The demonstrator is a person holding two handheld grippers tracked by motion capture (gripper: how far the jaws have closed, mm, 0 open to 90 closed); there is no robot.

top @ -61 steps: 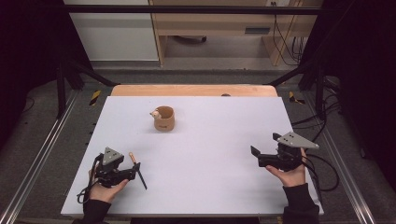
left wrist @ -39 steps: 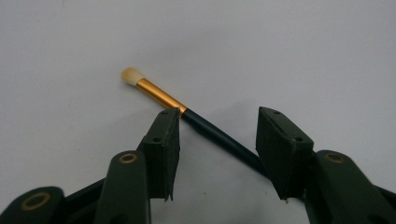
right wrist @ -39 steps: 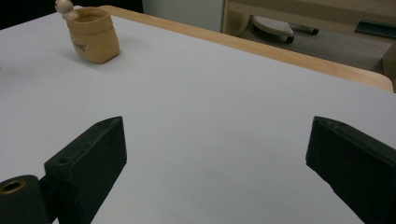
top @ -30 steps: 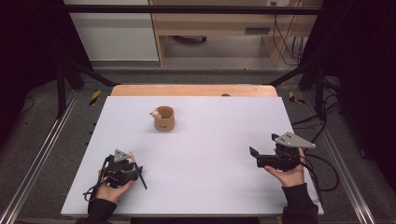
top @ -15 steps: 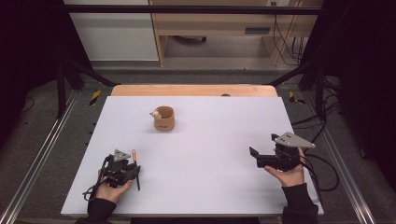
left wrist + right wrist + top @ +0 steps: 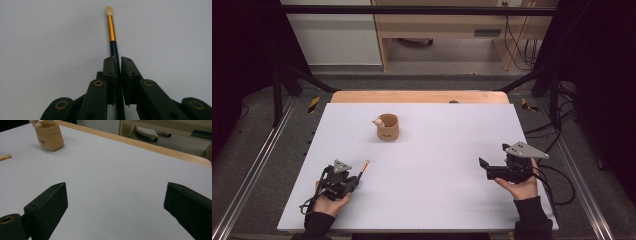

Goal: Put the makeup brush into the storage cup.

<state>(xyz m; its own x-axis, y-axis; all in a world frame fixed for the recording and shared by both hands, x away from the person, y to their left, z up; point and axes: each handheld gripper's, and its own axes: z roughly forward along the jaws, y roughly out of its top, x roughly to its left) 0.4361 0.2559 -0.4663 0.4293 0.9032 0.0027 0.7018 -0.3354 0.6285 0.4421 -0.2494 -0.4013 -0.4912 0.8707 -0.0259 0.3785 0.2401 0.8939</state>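
A thin brush [image 6: 111,27] with a dark handle, a gold ferrule and a pale tip lies low over the white table [image 6: 437,150]. My left gripper [image 6: 118,60] is shut on its handle, and the tip points away from the jaws. From above, the left gripper [image 6: 352,181] is near the front left with the brush [image 6: 363,167] slanting up and right. Near the right edge, my right gripper [image 6: 484,168] is held open and points left. Its jaws [image 6: 116,187] stand wide apart with bare table between them.
A tan cup [image 6: 388,127] with a small pale thing at its rim stands at the middle back of the table; the cup [image 6: 49,135] and the brush tip [image 6: 5,157] are far ahead in the right gripper view. A wooden strip [image 6: 419,96] runs along the far edge.
My left gripper has shifted a little to the right and closed its jaws on the brush handle. The right gripper has hardly moved.
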